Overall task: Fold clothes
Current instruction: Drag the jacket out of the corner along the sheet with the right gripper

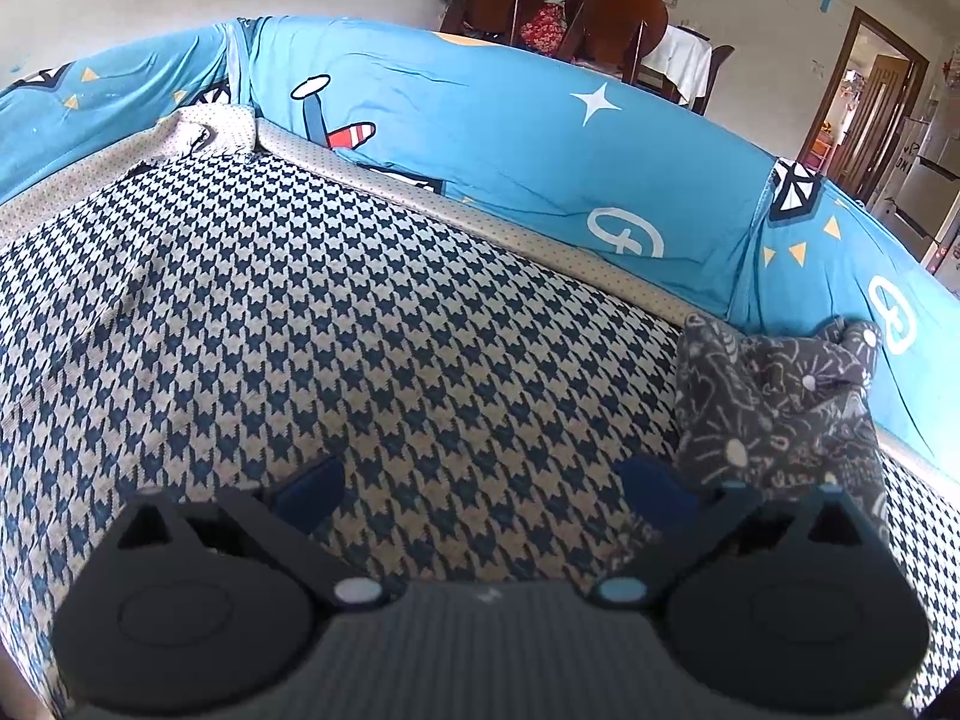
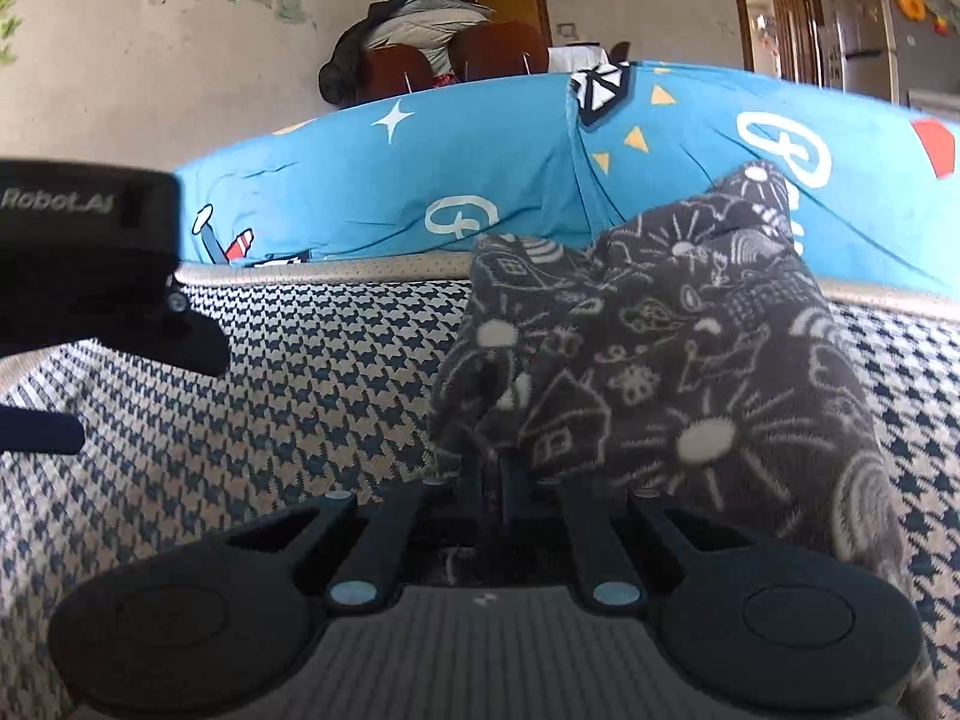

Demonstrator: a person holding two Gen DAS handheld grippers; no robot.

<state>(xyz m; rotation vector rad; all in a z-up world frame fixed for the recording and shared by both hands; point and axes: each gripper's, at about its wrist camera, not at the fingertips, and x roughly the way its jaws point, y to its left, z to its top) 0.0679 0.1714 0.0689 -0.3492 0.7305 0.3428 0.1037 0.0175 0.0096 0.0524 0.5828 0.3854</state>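
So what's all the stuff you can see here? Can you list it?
dark patterned garment: one, charcoal with white doodles, bunched up on the houndstooth cover, pinched by the right gripper
houndstooth cover: one, navy and cream, spread under everything
blue cartoon sheet: one, bright blue with stars, along the back
wooden chairs: two, brown, behind the sheet, clothes piled on them
doorway: one, brown frame, far wall
left gripper: one, black, fingers apart, empty
right gripper: one, black, fingers closed on the garment
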